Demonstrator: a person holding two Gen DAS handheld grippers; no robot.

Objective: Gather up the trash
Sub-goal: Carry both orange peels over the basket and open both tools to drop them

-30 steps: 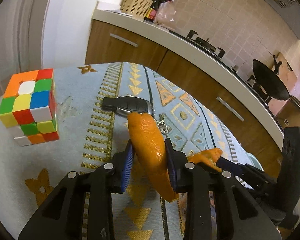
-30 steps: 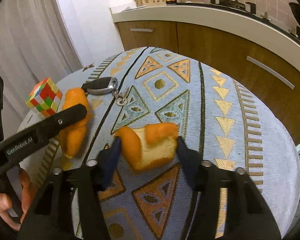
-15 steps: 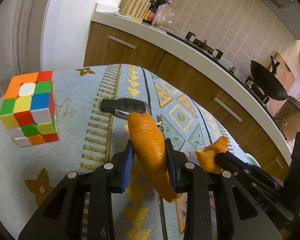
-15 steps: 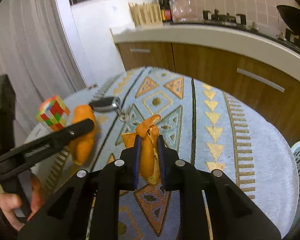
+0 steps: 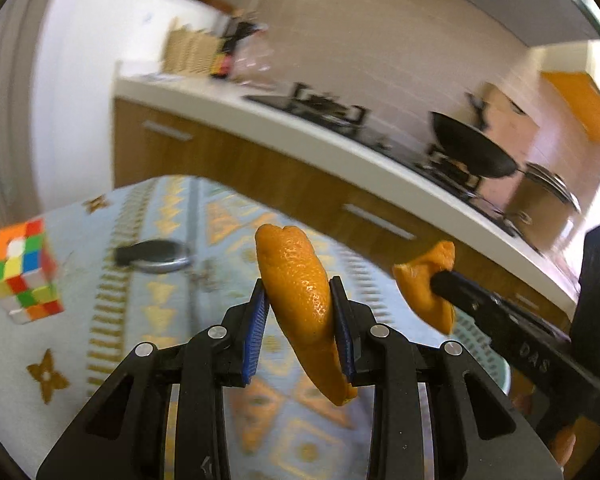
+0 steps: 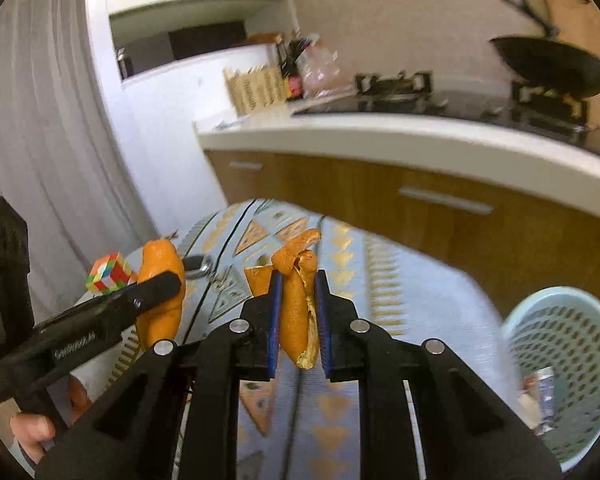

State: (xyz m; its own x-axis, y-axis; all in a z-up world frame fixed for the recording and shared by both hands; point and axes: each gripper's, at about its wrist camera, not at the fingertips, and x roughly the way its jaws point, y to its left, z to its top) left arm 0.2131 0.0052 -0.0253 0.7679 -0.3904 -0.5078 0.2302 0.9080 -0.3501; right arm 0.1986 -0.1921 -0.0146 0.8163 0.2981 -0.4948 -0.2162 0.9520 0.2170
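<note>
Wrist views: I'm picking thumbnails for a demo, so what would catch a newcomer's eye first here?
The bright orange peels: the left gripper is clamped on a long peel held above the patterned tablecloth, and the right gripper pinches a folded peel. Next comes the colourful puzzle cube at the table's left edge, then the pale blue basket at lower right.

Home kitchen. White countertop (image 6: 400, 136) over wood cabinets (image 6: 440, 216) with bar handles; gas stove (image 5: 328, 110) set into the counter, black wok (image 6: 548, 66) on a burner. Wicker basket (image 6: 254, 88) and bottles (image 6: 294, 68) at the counter's far end. Tiled wall (image 5: 360, 40) behind. Patterned tablecloth (image 5: 172, 304) in foreground.
</note>
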